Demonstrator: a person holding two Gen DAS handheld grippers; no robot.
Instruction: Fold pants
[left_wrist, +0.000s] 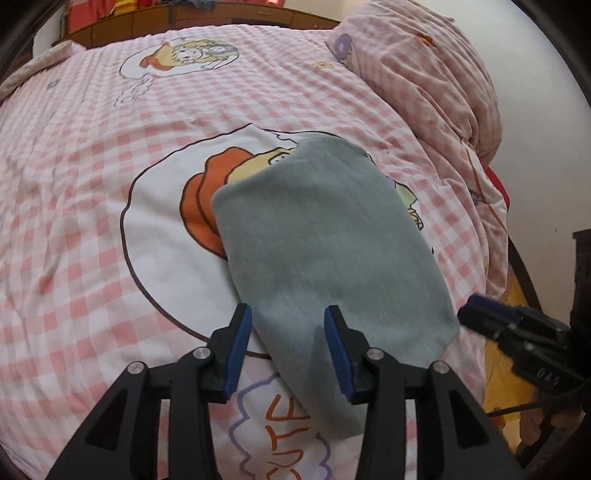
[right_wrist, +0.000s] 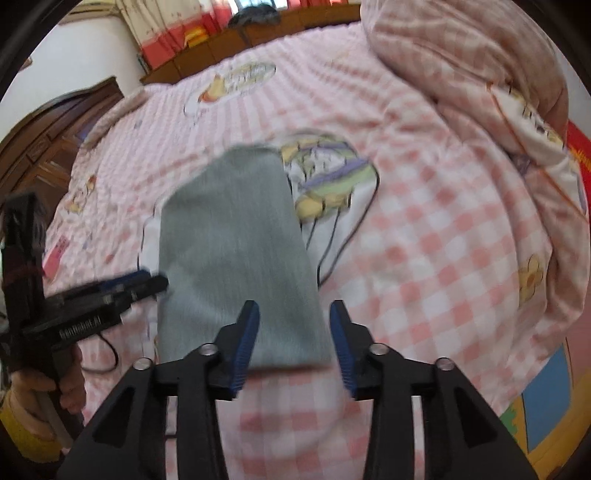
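Observation:
Grey-green pants lie folded into a compact oblong on the pink checked bedsheet, over a cartoon print. My left gripper is open and hovers at the pants' near end, with cloth showing between and below its blue pads. The right gripper comes in from the right beside the pants' near right corner. In the right wrist view the pants are blurred. My right gripper is open over their near edge. The left gripper, held by a hand, points at the pants' left edge.
A bunched pink checked quilt is piled along the bed's right side and appears again as the quilt. Wooden furniture and red curtains stand behind the bed. A dark wooden frame is at the left.

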